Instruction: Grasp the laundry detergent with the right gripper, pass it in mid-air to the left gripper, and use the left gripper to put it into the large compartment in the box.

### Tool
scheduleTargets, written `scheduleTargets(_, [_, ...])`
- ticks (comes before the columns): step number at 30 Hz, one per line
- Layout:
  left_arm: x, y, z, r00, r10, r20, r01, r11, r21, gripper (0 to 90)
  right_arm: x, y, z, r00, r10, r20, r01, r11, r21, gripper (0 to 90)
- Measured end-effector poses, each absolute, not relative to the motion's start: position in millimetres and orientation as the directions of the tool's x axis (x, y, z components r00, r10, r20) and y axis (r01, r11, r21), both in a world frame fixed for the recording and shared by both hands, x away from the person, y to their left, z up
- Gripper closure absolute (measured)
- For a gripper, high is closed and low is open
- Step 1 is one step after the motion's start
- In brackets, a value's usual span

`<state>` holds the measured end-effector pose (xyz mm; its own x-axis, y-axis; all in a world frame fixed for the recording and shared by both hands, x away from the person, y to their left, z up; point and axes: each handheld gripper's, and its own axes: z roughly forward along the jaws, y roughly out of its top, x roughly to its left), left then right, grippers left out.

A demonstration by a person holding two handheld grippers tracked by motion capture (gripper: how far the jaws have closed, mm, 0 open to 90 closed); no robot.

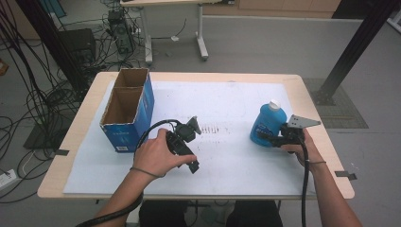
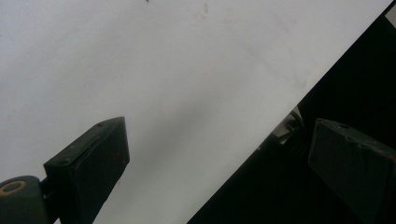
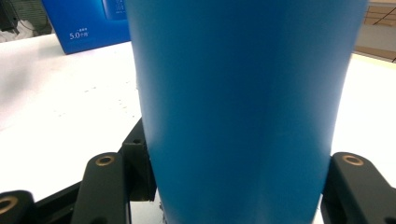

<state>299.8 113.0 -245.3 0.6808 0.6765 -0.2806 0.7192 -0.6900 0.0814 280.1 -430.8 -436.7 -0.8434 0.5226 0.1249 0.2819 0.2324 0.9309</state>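
Blue bottle (image 1: pixel 268 124) with white cap stands upright on the white sheet (image 1: pixel 227 161) at the right part of the bench (image 1: pixel 85 118), well apart from the box. Right tongs (image 1: pixel 265 137) pinch the bottle low on its body, coming in level from the right; in the right gripper view the blue bottle (image 3: pixel 243 107) sits tight between the two black jaws, both pressed against its sides. Right hand (image 1: pixel 300 146) grips the tool behind it, grey three-cornered plate (image 1: pixel 301 122) on top.

Left tongs (image 1: pixel 194 166) spread wide, nothing between them, hovering over bare white sheet near the bench's front edge, centre-left. Left gripper view: jaws far apart, white sheet (image 2: pixel 163 84) under them, its edge running diagonally. Left hand (image 1: pixel 156 153) wraps the tool.

Open blue cardboard box (image 1: pixel 130 113), two compartments, stands at the left rear of the sheet.
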Motion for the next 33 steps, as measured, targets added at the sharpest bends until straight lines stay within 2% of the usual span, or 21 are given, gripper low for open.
scheduleTargets(33, [296.0,114.6,-245.2,0.679,0.683,-0.27,0.724,-0.683,0.095,6.7,278.3,-430.6,-438.1,-0.843,0.525,0.118,0.274,0.229,0.934,40.8])
